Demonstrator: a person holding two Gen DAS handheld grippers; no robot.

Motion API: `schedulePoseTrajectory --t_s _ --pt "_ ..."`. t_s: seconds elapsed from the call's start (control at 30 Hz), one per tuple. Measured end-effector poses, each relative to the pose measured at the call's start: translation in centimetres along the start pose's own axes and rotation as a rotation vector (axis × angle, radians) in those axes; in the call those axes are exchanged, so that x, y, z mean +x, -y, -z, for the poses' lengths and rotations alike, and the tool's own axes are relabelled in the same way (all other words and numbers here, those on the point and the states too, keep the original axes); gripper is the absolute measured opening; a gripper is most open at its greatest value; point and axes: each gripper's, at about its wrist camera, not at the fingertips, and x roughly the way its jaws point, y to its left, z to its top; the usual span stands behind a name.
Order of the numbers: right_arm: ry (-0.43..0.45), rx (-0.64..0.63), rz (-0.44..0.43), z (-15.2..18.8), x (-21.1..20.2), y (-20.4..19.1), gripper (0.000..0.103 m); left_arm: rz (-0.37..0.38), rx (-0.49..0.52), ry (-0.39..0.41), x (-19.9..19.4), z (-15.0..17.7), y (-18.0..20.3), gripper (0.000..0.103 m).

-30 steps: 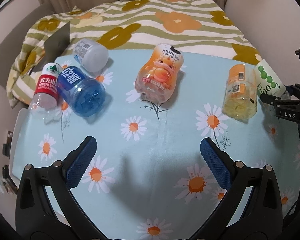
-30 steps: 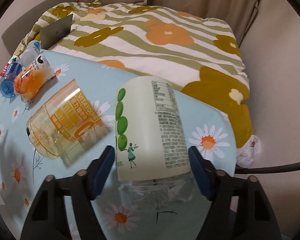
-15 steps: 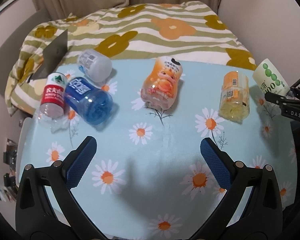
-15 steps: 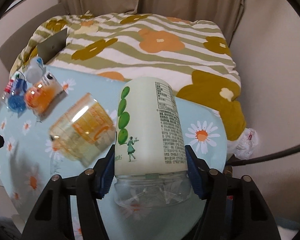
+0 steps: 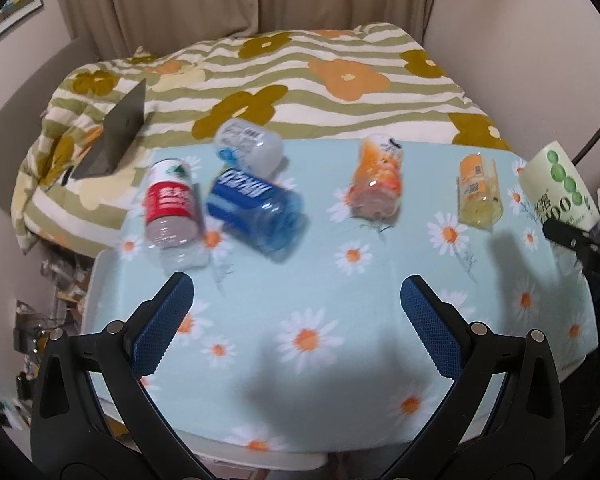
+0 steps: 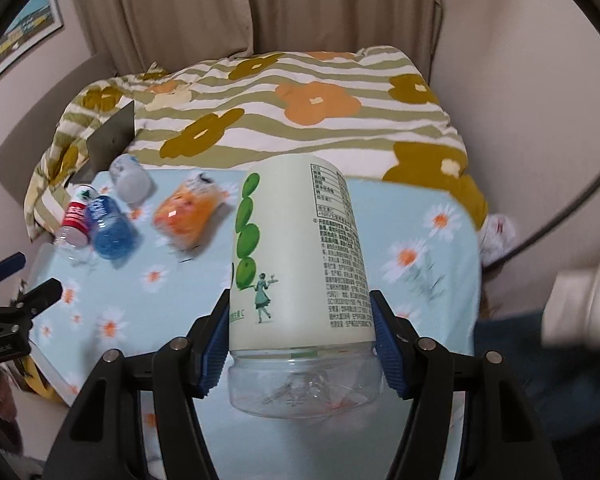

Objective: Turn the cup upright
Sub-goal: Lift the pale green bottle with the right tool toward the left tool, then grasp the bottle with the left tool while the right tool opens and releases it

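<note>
My right gripper [image 6: 300, 344] is shut on a pale green labelled clear plastic cup [image 6: 296, 256], holding it by its lower part above the right end of the table. The cup's clear base points toward the camera. The same cup shows at the right edge of the left wrist view [image 5: 560, 188], tilted, lifted off the cloth. My left gripper [image 5: 296, 316] is open and empty over the near part of the daisy tablecloth [image 5: 300, 320].
Several cut bottle cups lie on their sides on the table: red-labelled [image 5: 170, 200], blue [image 5: 256, 208], white [image 5: 248, 148], orange [image 5: 378, 180], yellow [image 5: 478, 190]. A bed with a striped flower quilt [image 5: 300, 80] lies behind. A laptop [image 5: 120, 128] rests on it.
My right gripper closed on the green cup and lifted it off the table. Both cameras rose and pulled back; the yellow cup left the right wrist view.
</note>
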Motion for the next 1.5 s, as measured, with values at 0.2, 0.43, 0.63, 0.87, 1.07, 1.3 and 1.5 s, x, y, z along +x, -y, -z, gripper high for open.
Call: schedulePoseTrajectory --t_s 0.2,0.43,0.63,0.87,1.07,1.3,1.5 --pt "-0.035 0.11 0.001 3.4 0.6 -5.5 0.06 -0.005 0.016 -0.014 -0.3 1.6 -4.2 0.103" --pt "-0.063 0.158 0.015 6.4 3.2 -10.3 0.06 -0.008 0.024 -0.033 0.5 3.2 -8.0 0.103" --pt "-0.056 0.22 0.005 7.9 5.3 -12.1 0.06 -0.008 0.017 -0.045 1.8 4.4 -10.1 0.103" --pt "-0.047 0.243 0.007 8.5 6.7 -13.4 0.06 -0.004 0.022 -0.049 2.5 5.0 -10.8 0.103" --pt "-0.049 0.261 0.011 8.8 7.2 -13.7 0.061 0.004 0.021 -0.055 2.9 5.3 -10.8 0.103" --pt "-0.038 0.266 -0.019 8.6 6.5 -13.5 0.099 0.011 0.013 -0.049 1.9 5.2 -10.5 0.103" --pt "-0.013 0.238 -0.037 7.2 2.5 -13.0 0.103 0.037 0.006 -0.023 -0.5 3.8 -9.3 0.103"
